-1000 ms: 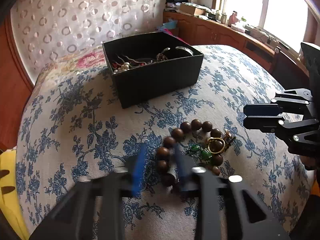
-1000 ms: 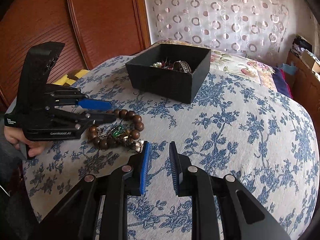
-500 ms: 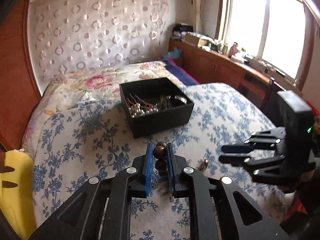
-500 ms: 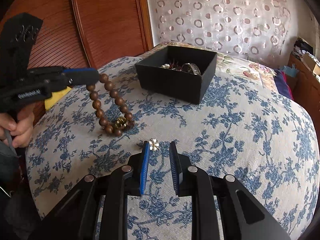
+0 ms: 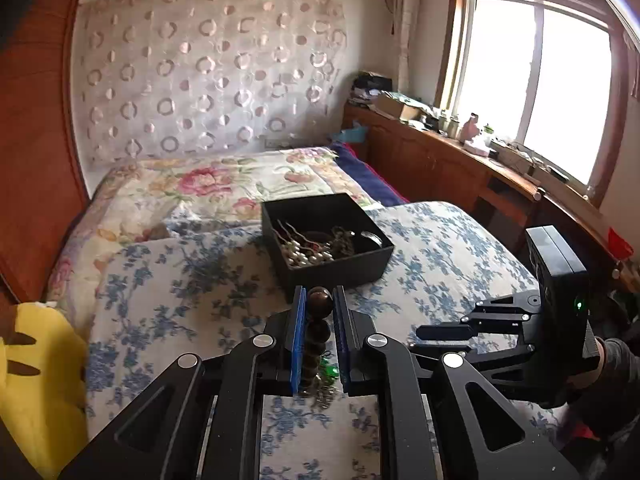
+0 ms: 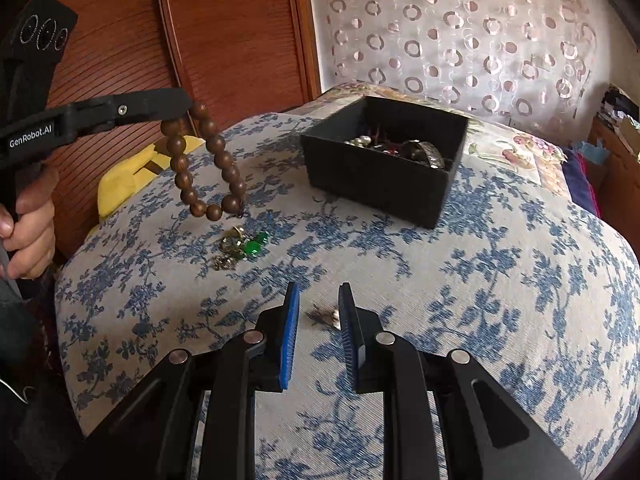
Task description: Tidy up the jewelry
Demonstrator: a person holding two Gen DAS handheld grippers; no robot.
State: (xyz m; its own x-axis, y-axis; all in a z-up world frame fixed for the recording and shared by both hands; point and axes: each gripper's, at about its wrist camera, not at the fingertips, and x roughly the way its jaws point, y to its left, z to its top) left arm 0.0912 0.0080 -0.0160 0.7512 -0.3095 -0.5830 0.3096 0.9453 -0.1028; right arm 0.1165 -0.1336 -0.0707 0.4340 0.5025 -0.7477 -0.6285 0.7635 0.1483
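Observation:
A brown wooden bead bracelet point(image 6: 208, 168) hangs in the air from my left gripper point(image 6: 186, 104), clear of the blue-flowered cloth. In the left wrist view my left gripper point(image 5: 319, 294) is shut on one bead of the bracelet point(image 5: 319, 300). Below it on the cloth lies a small heap of green and gold pieces point(image 6: 244, 246). A black box point(image 6: 376, 184) with pearls and other jewelry stands further back. My right gripper point(image 6: 319, 292) is open by a narrow gap, low over a small gold and dark piece point(image 6: 326, 317) on the cloth.
A yellow cushion point(image 5: 40, 372) sits at the bed's left edge beside a wooden headboard point(image 6: 240, 32). A floral quilt point(image 5: 208, 184) lies behind the black box point(image 5: 332, 270). A cluttered wooden cabinet point(image 5: 440, 152) runs under the window at right.
My left gripper closed on the bead bracelet and lifted it off the cloth, leaving the green and gold pieces behind. My right gripper shifted over the small gold piece.

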